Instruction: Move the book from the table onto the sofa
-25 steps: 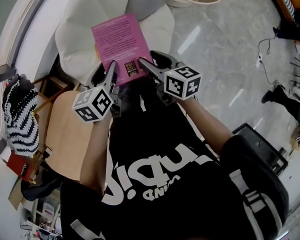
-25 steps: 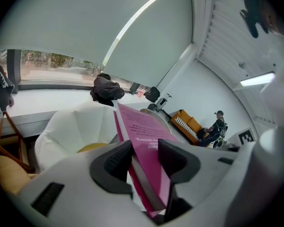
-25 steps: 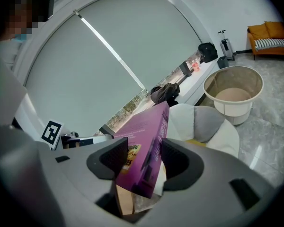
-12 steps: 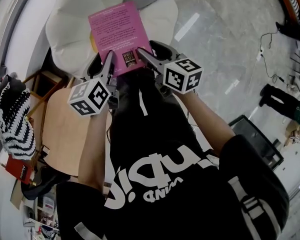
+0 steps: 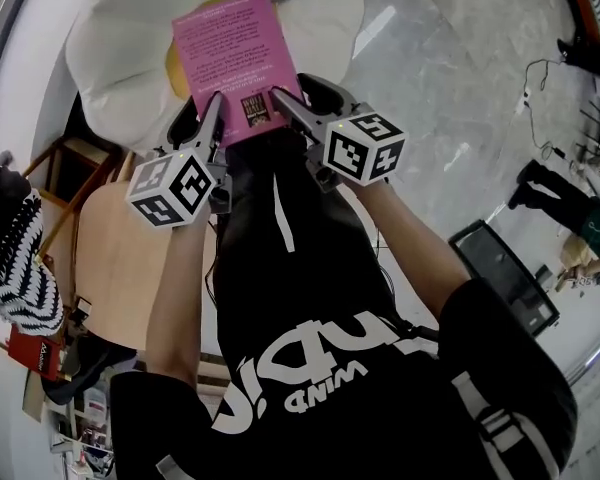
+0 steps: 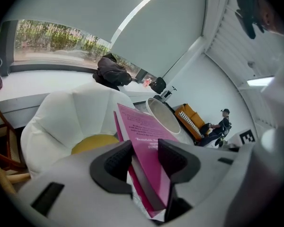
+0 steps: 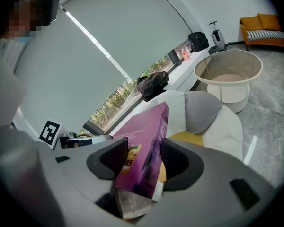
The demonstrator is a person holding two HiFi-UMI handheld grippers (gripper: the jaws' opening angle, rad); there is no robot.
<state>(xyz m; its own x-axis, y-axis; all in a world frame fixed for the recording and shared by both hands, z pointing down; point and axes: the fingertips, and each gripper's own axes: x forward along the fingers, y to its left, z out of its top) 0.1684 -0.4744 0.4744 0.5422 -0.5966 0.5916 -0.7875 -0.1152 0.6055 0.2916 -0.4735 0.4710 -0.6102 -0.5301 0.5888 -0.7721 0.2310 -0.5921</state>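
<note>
- The book (image 5: 230, 63) is sinking lower and further over the white sofa (image 5: 110, 58) than in the earlier frames, so the set-down is likely getting close.
- The left claw (image 5: 210, 116) and right claw (image 5: 290, 108) are each pinching its near edge, with the book jutting out ahead of both.
- The cover is showing glossy pink, flat and stiff. Beyond the jaws the sofa is looking plump and petal-shaped, with a yellow cushion (image 6: 92, 143) under the book.

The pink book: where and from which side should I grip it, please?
Grip the pink book by its near short edge, from the person's side, left claw and right claw at its corners: it is thin and flat, so jaws span it.
</note>
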